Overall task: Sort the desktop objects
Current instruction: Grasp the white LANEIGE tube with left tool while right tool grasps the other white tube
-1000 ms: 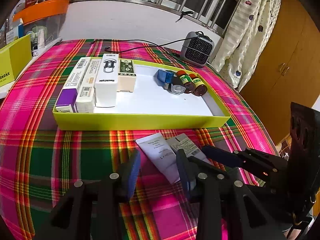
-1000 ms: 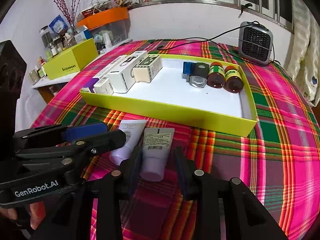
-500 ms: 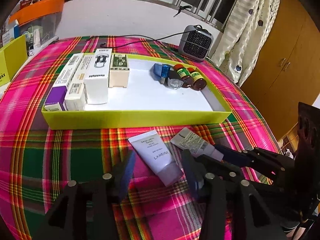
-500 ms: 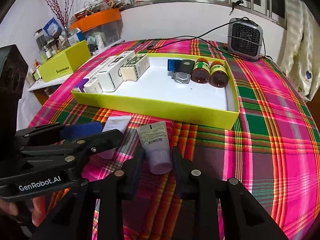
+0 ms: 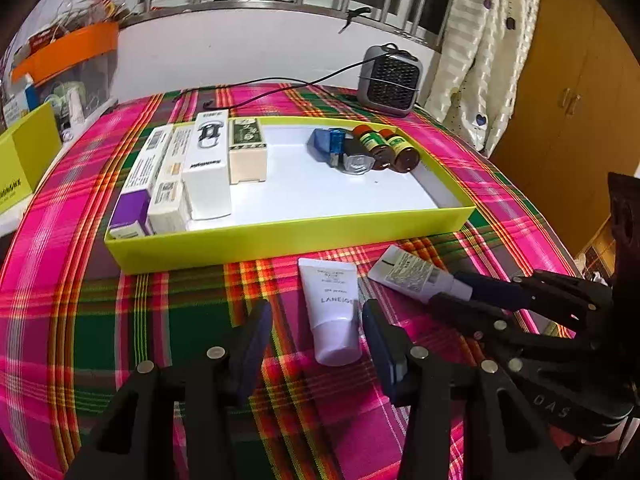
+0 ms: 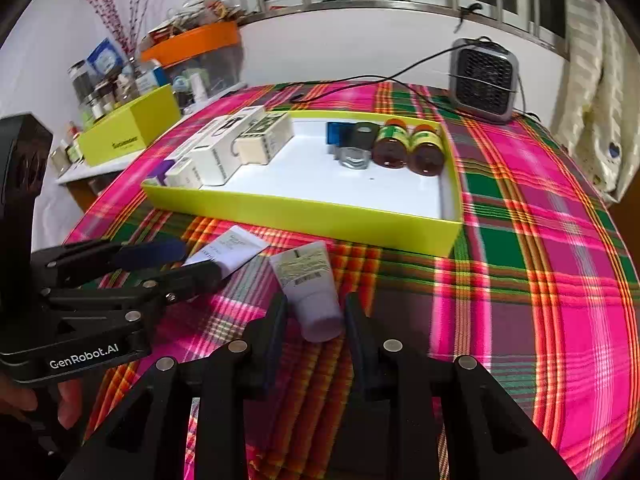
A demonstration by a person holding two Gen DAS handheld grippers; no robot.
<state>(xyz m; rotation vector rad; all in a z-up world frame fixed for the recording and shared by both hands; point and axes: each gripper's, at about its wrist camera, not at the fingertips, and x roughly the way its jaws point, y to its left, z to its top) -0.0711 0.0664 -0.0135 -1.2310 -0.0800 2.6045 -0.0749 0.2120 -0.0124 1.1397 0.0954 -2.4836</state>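
Two pale tubes lie on the plaid cloth in front of a yellow tray. The LANEIGE tube lies between the open fingers of my left gripper, cap end toward me. The second tube, with a barcode label, has its cap end between the fingers of my right gripper, which is closed around it. The tray holds several boxes at left and small bottles at the back right.
A grey fan heater with a black cable stands behind the tray. A side shelf at left holds a yellow box, jars and an orange bin. A curtain and wooden cupboard are at right.
Both grippers pulled back slightly toward me. The barcode tube turned with the right gripper, whose fingers narrowed around its cap end. The left gripper stays open around the LANEIGE tube.
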